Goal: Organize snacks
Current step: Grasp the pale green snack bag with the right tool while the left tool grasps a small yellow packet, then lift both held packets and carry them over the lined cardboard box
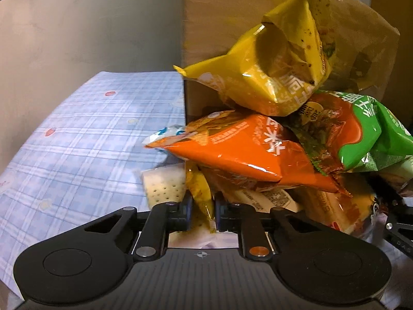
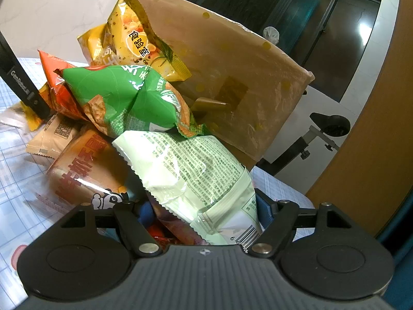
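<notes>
On the blue plaid tablecloth [image 1: 77,134], left side bare, a heap of snack packs sits against the brown cardboard box [image 1: 232,25], which stands open-sided just behind it.

Left gripper [image 1: 202,211] is clamped on a small yellow crinkly foil packet [image 1: 200,191] at the heap's near-left foot; pads pinch its thin edge. Just left of it lies a pale perforated cracker in a clear wrapper [image 1: 162,186]. Above: an orange glossy pillow bag [image 1: 232,152], puffed and slippery-looking, with a yellow creased chip bag [image 1: 271,77] tilted on top and leaning on the box. Right of those, a green-and-red crumpled film bag [image 1: 361,134].

Right gripper [image 2: 204,211] stands wide with a pale green printed pouch [image 2: 201,178] between the jaws; serrated seal, soft film. Right pad sits at its edge, left pad looks clear of it, so likely not gripped yet. A tan glossy bread-style pack [image 2: 82,170] lies just left of it on the cloth.

Step, as judged: left hand has secured one packet from under the pile, sorting barely started. Next move calls for a slow pull out and away; the orange bag overhangs the packet and the yellow one is perched loose, so the stack could slide. Thin foil may tear or slip if yanked.
</notes>
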Tool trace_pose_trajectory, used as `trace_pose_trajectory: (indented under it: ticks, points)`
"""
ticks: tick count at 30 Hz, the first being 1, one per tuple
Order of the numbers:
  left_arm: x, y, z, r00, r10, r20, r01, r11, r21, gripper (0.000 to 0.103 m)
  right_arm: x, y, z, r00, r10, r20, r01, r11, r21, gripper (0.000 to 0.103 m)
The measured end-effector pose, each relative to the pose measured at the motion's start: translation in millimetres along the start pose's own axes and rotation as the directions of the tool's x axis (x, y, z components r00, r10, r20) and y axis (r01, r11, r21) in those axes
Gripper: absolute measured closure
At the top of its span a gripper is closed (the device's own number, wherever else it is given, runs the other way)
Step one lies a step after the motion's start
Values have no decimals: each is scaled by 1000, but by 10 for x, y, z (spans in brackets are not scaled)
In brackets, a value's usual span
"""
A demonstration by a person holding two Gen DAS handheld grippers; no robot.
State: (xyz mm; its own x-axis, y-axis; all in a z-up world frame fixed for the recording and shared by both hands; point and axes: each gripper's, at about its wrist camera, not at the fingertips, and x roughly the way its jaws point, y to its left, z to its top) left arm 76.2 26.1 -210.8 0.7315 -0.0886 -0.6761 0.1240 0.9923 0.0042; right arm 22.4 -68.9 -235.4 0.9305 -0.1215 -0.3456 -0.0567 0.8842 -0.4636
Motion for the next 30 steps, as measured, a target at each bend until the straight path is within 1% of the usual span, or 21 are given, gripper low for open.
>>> trace_pose_trajectory:
  ticks: [3, 8, 13, 20, 27, 30]
  points:
    - [-87, 57, -20, 1000, -18, 18, 18, 1000, -22, 87, 4, -10, 13, 1000, 1, 0, -1, 1000, 2, 28]
    - [-214, 108, -8, 999, -26, 47, 28, 999, -42, 87, -4, -70, 38, 1000, 10, -6, -10, 1000, 22, 30]
    - [-243, 186, -14, 999, -1, 45, 5, 997, -79, 87, -24, -147, 72, 1000, 20, -17, -19, 999, 51, 31]
    - [-284, 283, -6, 999, 18, 51, -11, 991, -132, 87, -90, -316, 103, 999, 28, -27, -24, 988, 151, 31]
    - [-409, 354, 10, 996, 52, 66, -39, 982, -187, 87, -173, -533, 122, 999, 17, -37, -6, 961, 277, 32]
    - [-471, 410, 49, 995, 56, 86, -37, 977, -209, 87, -247, -605, 160, 1000, 10, -26, -2, 953, 303, 32]
